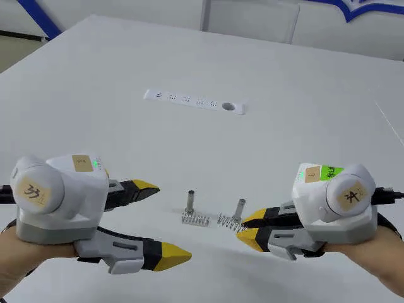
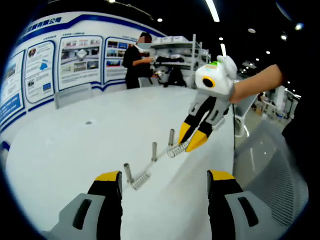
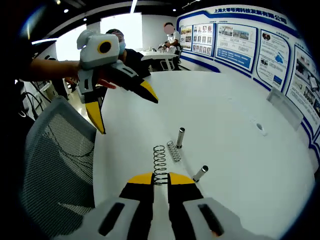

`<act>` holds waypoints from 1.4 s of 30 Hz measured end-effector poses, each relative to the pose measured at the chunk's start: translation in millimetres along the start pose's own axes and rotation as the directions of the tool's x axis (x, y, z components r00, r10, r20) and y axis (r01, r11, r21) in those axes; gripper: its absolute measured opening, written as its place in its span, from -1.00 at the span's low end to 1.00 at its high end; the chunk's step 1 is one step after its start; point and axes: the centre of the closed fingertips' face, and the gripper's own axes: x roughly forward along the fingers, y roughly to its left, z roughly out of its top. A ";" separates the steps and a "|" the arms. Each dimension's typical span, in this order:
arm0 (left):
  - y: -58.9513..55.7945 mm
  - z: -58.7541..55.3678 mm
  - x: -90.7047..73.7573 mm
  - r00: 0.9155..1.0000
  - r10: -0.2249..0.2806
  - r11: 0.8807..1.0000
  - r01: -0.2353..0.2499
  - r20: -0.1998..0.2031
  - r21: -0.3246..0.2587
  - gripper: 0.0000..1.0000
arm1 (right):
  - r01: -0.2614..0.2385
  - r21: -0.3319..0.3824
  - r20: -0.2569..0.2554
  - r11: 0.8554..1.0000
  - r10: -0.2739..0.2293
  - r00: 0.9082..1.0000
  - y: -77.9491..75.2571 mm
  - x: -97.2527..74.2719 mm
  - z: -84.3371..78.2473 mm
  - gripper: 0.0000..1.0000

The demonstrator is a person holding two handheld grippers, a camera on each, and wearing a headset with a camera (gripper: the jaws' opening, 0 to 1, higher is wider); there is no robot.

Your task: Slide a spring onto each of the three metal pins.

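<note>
Two short metal pins (image 1: 190, 201) (image 1: 240, 207) stand upright on the white table (image 1: 189, 63). The left gripper view shows three pins in a row (image 2: 128, 172) (image 2: 154, 150) (image 2: 171, 136). My right gripper (image 1: 248, 229) (image 3: 161, 179) is shut on one end of a spring (image 1: 228, 221) (image 3: 160, 162), which sticks out beside the right-hand pin (image 3: 201, 173). A second spring (image 1: 195, 219) (image 3: 173, 150) lies flat by the other pin. My left gripper (image 1: 161, 221) (image 2: 164, 177) hovers open to the left of the pins, with nothing between its jaws.
A white power strip (image 1: 192, 101) lies further back on the table. A grey mesh chair (image 3: 55, 150) stands at the table's edge. People stand by shelves and wall posters in the background.
</note>
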 end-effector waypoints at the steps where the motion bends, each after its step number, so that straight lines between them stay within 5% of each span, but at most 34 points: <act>1: -2.9 2.9 2.8 1.000 -0.010 1.000 0.010 0.005 0.006 0.41 | -0.006 -0.011 0.004 1.000 0.006 1.000 2.5 -2.8 3.8 -0.79; 5: -20.3 13.3 13.8 0.997 -0.081 0.995 0.081 0.011 0.055 0.34 | -0.018 -0.048 0.028 0.999 0.020 0.999 13.0 -15.2 18.6 -0.79; 13: -44.4 15.6 20.7 0.984 -0.178 0.978 0.178 -0.018 0.110 0.05 | -0.058 -0.127 0.020 0.990 0.061 0.998 32.7 -24.8 22.5 -0.79; 20: -58.4 16.8 20.5 0.975 -0.221 0.962 0.224 -0.039 0.156 -0.27 | -0.090 -0.203 -0.007 0.975 0.091 0.996 45.0 -28.6 23.7 -0.79; 29: -63.3 20.8 19.7 0.970 -0.240 0.956 0.242 -0.038 0.167 -0.53 | -0.101 -0.224 -0.019 0.969 0.099 0.995 47.6 -29.8 23.3 -0.79; 34: -72.7 19.9 18.8 0.959 -0.279 0.941 0.284 -0.057 0.186 -0.71 | -0.106 -0.231 -0.021 0.967 0.103 0.994 49.1 -29.8 23.7 -0.79; 38: -73.9 18.1 20.2 0.959 -0.275 0.936 0.284 -0.070 0.208 -0.74 | -0.115 -0.238 -0.028 0.965 0.112 0.993 52.1 -30.3 23.3 -0.79; 42: -75.6 19.1 19.0 0.962 -0.266 0.911 0.272 -0.060 0.311 -0.79 | -0.108 -0.270 -0.027 0.957 0.105 0.994 51.0 -30.8 24.3 -0.79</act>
